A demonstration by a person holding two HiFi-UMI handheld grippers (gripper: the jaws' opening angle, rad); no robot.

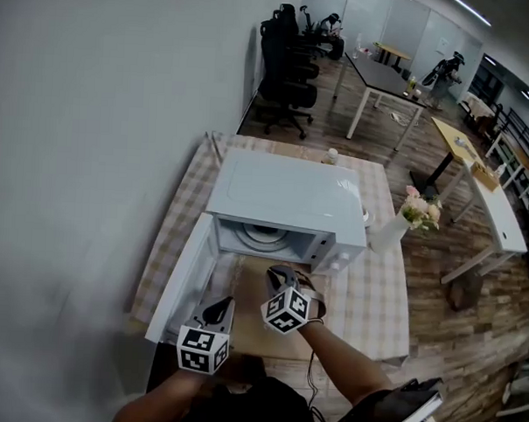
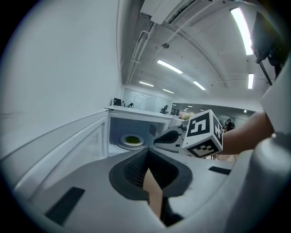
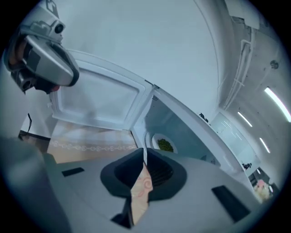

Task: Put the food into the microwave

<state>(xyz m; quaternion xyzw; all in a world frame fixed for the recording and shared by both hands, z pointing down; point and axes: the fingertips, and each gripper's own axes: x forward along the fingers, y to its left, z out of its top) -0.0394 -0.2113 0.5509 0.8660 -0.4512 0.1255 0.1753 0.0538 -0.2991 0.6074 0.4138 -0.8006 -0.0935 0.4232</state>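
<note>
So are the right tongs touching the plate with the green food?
Apart. The head view shows the right tongs out in front of the open microwave, while the plate sits inside it.

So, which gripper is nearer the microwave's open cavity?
The right gripper: it sits just before the microwave's opening; the left gripper hangs further back, beside the open door.

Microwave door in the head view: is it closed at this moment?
No: the microwave door stands swung open to the left, so the open cavity shows with the plate inside it.
</note>
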